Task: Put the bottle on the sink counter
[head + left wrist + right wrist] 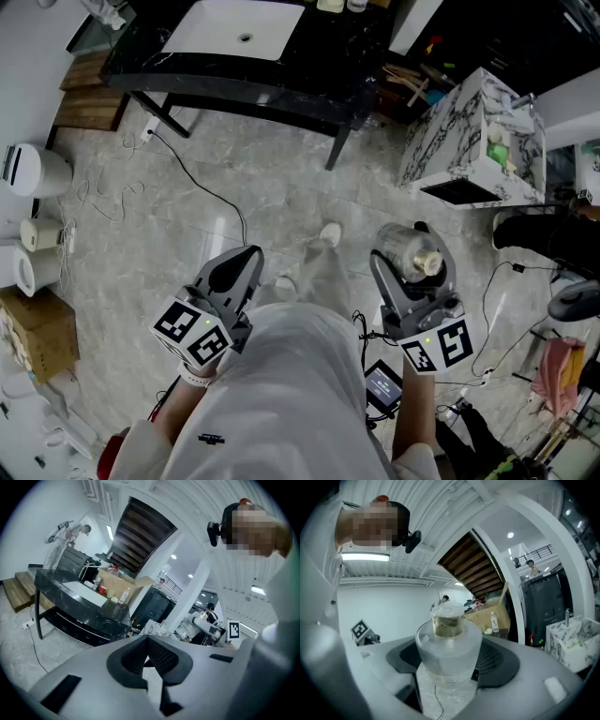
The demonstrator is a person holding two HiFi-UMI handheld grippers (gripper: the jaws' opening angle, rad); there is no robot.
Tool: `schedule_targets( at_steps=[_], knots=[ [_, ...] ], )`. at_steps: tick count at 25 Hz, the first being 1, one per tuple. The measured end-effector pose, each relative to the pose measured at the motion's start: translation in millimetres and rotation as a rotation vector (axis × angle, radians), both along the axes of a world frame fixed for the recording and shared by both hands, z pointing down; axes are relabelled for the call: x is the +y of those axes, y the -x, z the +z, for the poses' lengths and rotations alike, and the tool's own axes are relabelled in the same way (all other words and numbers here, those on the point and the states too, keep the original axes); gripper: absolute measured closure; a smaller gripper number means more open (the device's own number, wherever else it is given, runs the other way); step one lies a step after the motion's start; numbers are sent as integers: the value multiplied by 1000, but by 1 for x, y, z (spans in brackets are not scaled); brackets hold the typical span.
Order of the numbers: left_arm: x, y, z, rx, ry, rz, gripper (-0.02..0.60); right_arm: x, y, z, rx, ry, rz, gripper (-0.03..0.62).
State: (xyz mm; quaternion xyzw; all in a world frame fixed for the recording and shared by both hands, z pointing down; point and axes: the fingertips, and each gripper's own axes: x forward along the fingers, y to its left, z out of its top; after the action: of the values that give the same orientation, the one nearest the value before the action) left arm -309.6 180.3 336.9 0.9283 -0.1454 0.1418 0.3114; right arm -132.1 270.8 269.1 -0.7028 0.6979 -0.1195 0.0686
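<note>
A: Where is the bottle logged?

B: The bottle is carried between the jaws of the right claw. The jaws are spread wide round its clear body, and it is well short of the sink table. The left claw is held closed, with nothing in it.

A: Risks to be recorded?

B: A slip is judged likeliest. A smooth round wall is gripped on two pads only, so a jolt or tilt could let it slide out onto the floor. The cable trailed across the tiles could be caught underfoot on the approach. The table's front edge could be struck if the bottle is brought in too low.

A: Room for moving?

B: Open floor is seen ahead. The marbled box stands to the right and should be passed wide. Bare dark top is left to the right of the white basin. Small items are seen along the back rim, so a set-down nearer the front is advised.
</note>
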Motion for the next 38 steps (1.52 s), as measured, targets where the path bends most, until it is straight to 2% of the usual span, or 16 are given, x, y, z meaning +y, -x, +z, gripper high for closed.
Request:
schedule_targets(
  at_steps=[6, 9, 13, 15, 19, 24, 34, 38],
  knots=[
    [85, -4, -26, 20, -94, 59, 575, 113, 51, 8, -65, 70, 2, 249],
    [113, -4, -21, -19, -110, 87, 575, 143, 58, 6, -63, 79, 11, 249],
    [152, -5, -36, -31, -154, 99, 574, 170, 62, -2, -31, 78, -25, 249],
    [167, -7, -37, -54, -190, 92, 574, 180, 60, -7, -18, 58, -34, 249],
    [193, -5, -41, -54, -203, 49, 574, 196, 63, -16, -25, 15, -70, 249],
    [218, -8, -47, -76, -235, 49, 574, 211, 64, -22, -17, -2, -110, 249],
    [255, -31, -50, -86, -272, 58, 574, 245, 37, -18, 1, 5, -76, 249],
    [262, -37, -48, -101, -302, 36, 575, 253, 32, -15, 2, -9, -79, 249]
  ],
)
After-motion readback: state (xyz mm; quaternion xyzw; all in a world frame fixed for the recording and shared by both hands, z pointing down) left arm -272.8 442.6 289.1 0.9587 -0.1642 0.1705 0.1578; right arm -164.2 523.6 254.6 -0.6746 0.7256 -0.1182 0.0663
